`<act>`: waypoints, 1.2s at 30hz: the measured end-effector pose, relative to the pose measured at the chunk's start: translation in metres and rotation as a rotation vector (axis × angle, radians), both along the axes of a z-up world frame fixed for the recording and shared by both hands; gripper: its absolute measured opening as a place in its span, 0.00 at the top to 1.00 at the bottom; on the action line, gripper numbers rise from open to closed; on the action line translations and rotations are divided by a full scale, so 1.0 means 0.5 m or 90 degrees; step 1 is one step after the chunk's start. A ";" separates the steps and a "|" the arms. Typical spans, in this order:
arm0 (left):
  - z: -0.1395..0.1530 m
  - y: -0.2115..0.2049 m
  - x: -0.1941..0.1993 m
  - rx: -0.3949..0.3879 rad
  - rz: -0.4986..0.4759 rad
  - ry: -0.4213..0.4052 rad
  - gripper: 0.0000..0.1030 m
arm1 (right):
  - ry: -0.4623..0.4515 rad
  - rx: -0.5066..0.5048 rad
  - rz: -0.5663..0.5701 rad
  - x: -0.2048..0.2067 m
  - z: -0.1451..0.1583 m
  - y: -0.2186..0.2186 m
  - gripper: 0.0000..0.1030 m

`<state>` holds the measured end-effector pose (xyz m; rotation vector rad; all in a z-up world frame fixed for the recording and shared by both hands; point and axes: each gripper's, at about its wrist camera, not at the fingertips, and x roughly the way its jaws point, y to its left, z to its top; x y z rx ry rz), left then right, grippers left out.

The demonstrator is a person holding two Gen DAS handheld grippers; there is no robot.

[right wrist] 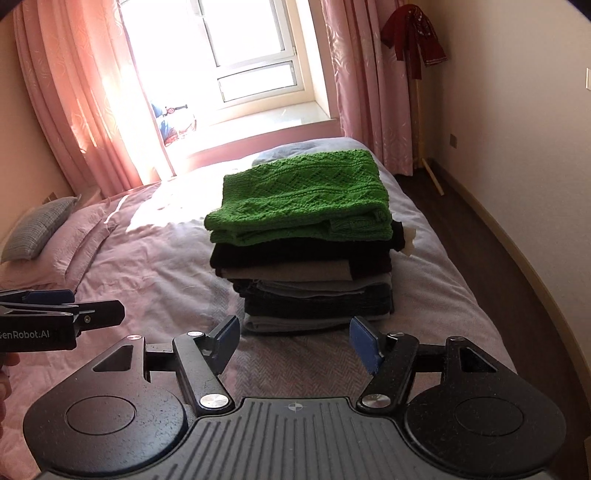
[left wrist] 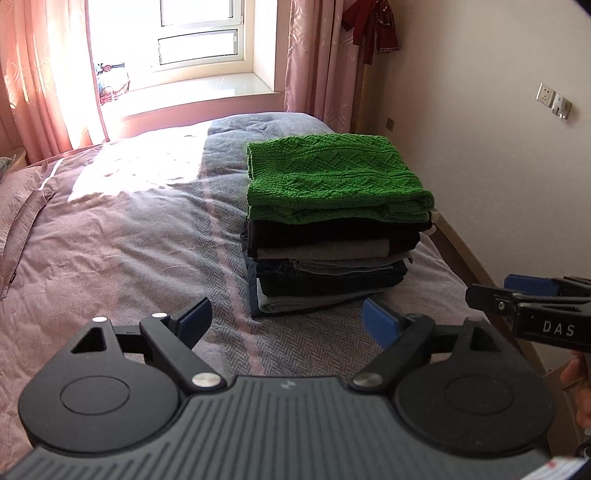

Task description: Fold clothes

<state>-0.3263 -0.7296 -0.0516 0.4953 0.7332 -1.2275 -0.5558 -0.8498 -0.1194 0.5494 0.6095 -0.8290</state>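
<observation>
A folded green knit sweater (left wrist: pixel 332 177) (right wrist: pixel 306 199) tops a stack of folded clothes (left wrist: pixel 328 266) (right wrist: pixel 310 291) on the bed (left wrist: pixel 129 236) (right wrist: pixel 155 266). Below it lie black, grey and dark blue garments. My left gripper (left wrist: pixel 286 319) hovers open in front of the stack, nothing between its blue pads. My right gripper (right wrist: pixel 293 341) is also open and empty, just short of the stack's near edge. Each gripper shows at the side of the other's view: the right gripper (left wrist: pixel 495 291) beside the stack, the left gripper (right wrist: pixel 96 306) over the bedspread.
The bed has a lilac cover with a grey herringbone band. A grey pillow (right wrist: pixel 40 225) lies at the left. Pink curtains (left wrist: pixel 37 74) frame a bright window (left wrist: pixel 199 33). A wall (left wrist: pixel 498 147) and dark floor (right wrist: pixel 480 229) run along the bed's right side. A red garment (right wrist: pixel 413 29) hangs on a pole.
</observation>
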 end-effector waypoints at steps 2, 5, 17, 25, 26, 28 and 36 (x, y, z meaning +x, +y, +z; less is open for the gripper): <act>0.013 0.032 -0.002 -0.009 -0.007 0.002 0.16 | -0.004 0.007 -0.001 -0.006 0.008 0.036 0.39; 0.024 0.074 -0.005 -0.014 -0.022 0.002 0.15 | -0.005 0.005 -0.020 -0.017 0.020 0.086 0.39; 0.006 0.206 -0.024 0.003 -0.049 -0.024 0.08 | 0.005 0.014 -0.047 -0.037 0.023 0.229 0.39; -0.002 0.271 -0.035 0.006 -0.055 -0.010 0.06 | 0.011 0.019 -0.045 -0.052 0.016 0.281 0.39; -0.002 0.277 -0.037 0.007 -0.055 -0.008 0.06 | 0.010 0.020 -0.043 -0.052 0.016 0.285 0.39; -0.004 0.284 -0.041 0.012 -0.054 -0.006 0.06 | 0.010 0.018 -0.041 -0.054 0.017 0.294 0.39; -0.004 0.295 -0.038 0.015 -0.049 0.001 0.06 | 0.015 0.015 -0.027 -0.049 0.015 0.306 0.39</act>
